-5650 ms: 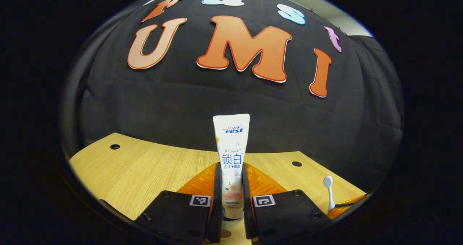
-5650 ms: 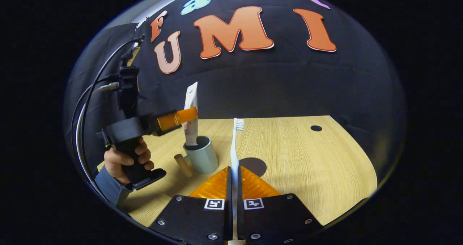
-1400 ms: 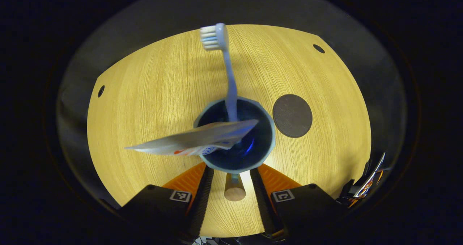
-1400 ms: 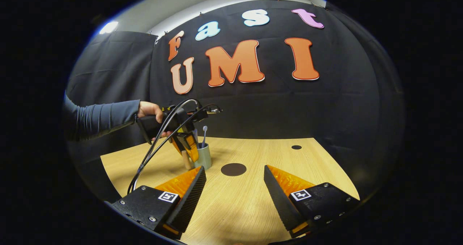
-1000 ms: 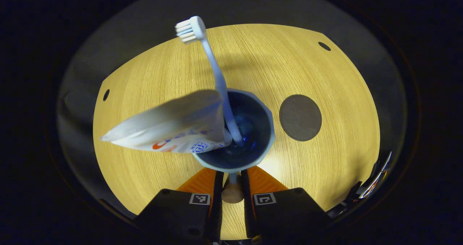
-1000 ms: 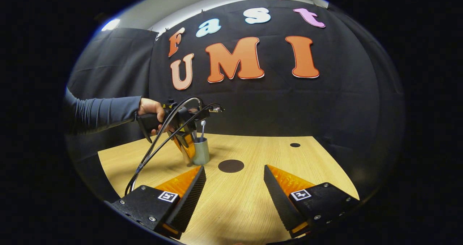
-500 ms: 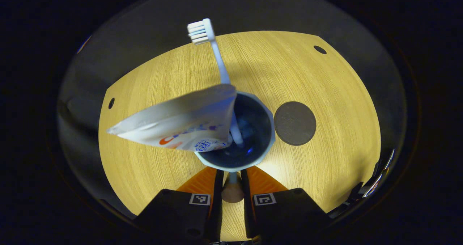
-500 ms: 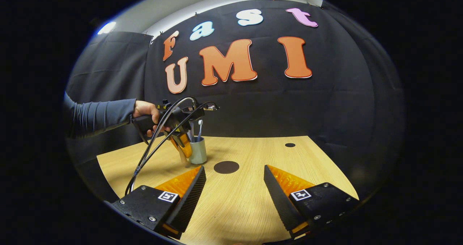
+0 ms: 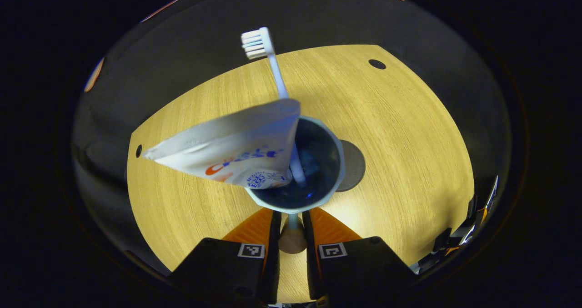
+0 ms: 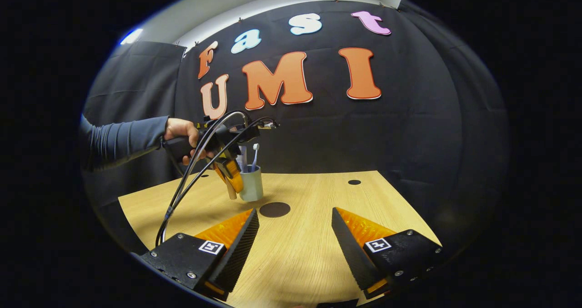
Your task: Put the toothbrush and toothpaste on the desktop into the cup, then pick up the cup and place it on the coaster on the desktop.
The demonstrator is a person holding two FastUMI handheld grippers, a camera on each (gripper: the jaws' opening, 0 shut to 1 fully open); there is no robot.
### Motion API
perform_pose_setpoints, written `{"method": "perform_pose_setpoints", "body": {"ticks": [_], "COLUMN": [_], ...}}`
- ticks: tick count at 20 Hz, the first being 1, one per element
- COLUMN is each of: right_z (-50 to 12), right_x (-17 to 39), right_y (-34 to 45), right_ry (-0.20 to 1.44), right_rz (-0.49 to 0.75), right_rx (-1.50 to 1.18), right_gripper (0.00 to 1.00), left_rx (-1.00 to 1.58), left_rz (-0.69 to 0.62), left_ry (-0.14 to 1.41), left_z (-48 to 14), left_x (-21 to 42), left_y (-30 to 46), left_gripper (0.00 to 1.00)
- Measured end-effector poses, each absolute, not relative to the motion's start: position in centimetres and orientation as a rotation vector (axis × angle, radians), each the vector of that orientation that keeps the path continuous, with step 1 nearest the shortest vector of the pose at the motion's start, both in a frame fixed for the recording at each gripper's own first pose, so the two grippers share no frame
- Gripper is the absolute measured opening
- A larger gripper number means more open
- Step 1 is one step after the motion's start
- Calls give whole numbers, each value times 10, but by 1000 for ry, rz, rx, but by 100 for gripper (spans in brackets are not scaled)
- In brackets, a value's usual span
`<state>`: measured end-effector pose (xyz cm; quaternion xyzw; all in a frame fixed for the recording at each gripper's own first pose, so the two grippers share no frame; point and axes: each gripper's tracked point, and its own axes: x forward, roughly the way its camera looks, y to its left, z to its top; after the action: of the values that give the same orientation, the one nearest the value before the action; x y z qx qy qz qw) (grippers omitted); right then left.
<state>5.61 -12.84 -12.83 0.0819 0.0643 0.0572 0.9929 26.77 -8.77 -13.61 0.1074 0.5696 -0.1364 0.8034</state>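
Down in the left gripper view, the left gripper (image 9: 291,246) is clenched on the round wooden handle (image 9: 292,243) of the cup (image 9: 334,176); the cup's dark inside shows, with the toothbrush (image 9: 272,67) and the flat toothpaste (image 9: 232,148) leaning out of it; the cup's rim hides part of the round dark coaster (image 9: 354,164); the right gripper view shows the cup (image 10: 251,185) raised off the wood-grain table (image 10: 309,244), near the coaster (image 10: 274,209); the right gripper (image 10: 294,242) hangs released, jaws wide apart.
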Motion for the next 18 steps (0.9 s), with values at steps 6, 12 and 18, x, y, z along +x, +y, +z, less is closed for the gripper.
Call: {"method": "perform_pose_setpoints", "body": {"ticks": [6, 12, 18], "right_z": [-137, -145, -155], "right_x": [50, 48, 50], "right_y": [-142, -155, -154], "right_ry": [142, 158, 180], "right_rz": [93, 72, 73], "right_rx": [174, 190, 212], "right_gripper": [97, 97, 97], "left_rx": [235, 245, 195], "left_rz": [-334, -342, -346], "left_ry": [1231, 1222, 1253], "left_z": [-143, -155, -187], "left_x": [261, 246, 236], "left_y": [-80, -65, -52], "left_gripper": [29, 29, 29]}}
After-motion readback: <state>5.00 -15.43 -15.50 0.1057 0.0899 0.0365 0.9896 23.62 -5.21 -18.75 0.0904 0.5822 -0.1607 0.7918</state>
